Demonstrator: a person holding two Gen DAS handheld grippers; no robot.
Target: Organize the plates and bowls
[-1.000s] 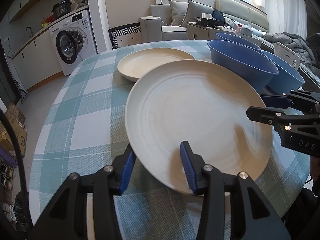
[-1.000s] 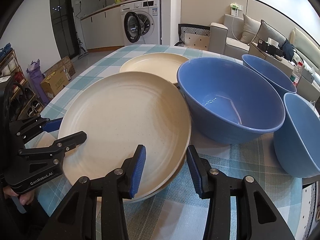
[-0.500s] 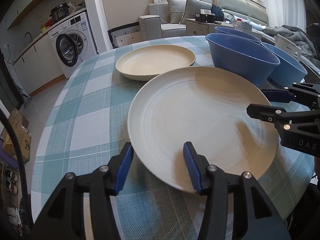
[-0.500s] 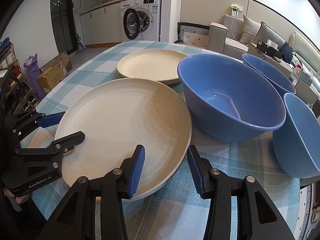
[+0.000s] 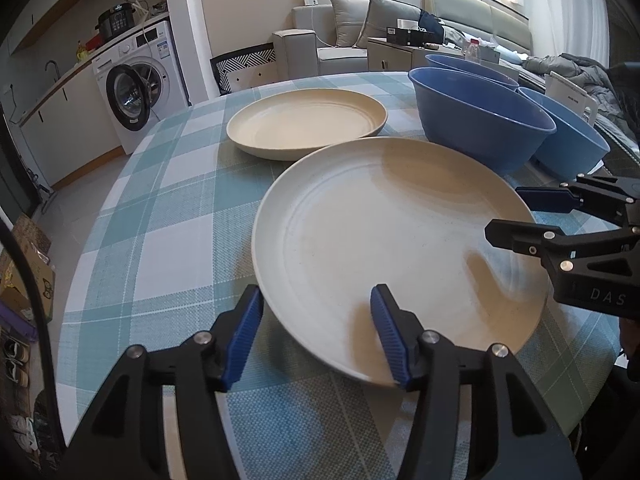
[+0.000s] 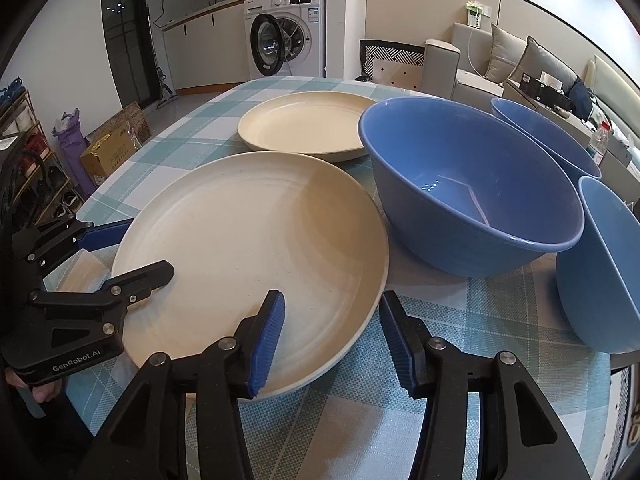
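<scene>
Cream plate [image 5: 384, 232], round, no long axis, face-up flat on my desk [image 5: 160, 216]; my left tool [image 5: 316, 334] and right tool [image 6: 332, 334] straddle its rim, both opening, pads clear.

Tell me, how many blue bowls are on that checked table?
3. The large blue bowl sits just right of the near cream plate; a second blue bowl stands behind it; a third blue bowl is at the right edge, partly cut off.
</scene>
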